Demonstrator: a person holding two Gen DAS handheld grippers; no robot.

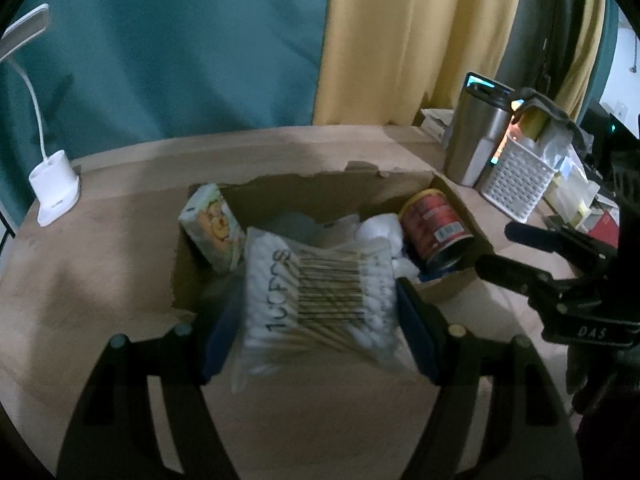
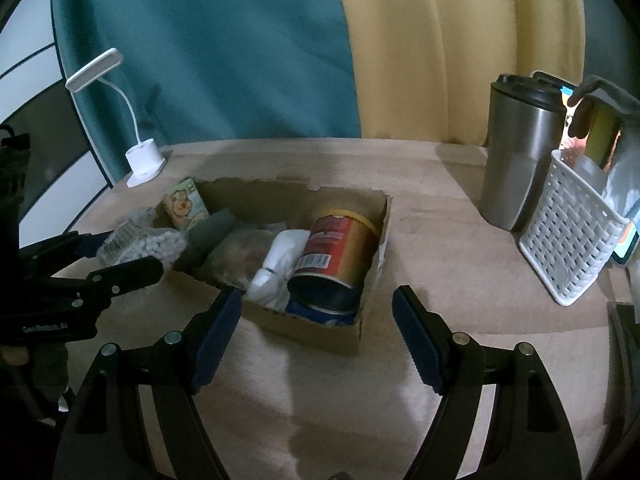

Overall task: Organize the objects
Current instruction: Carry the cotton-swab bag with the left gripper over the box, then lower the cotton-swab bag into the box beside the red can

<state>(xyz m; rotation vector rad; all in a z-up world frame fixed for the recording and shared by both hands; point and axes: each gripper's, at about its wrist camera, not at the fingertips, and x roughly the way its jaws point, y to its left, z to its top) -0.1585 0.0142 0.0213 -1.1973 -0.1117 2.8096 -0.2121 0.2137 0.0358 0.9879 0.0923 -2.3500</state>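
The left gripper held a bag of cotton swabs between its pads, just at the near edge of the cardboard box. The free space lay toward twelve o'clock, between the tissue pack and the red can; carrying the bag there before letting go looked wisest. The right gripper stood wide and empty, and was best kept clear.

My jaws are black with blue pads. The bag of cotton swabs is clear with black lettering. In the brown cardboard box lies a red and gold can. Near the table's right edge stands a white lattice basket.
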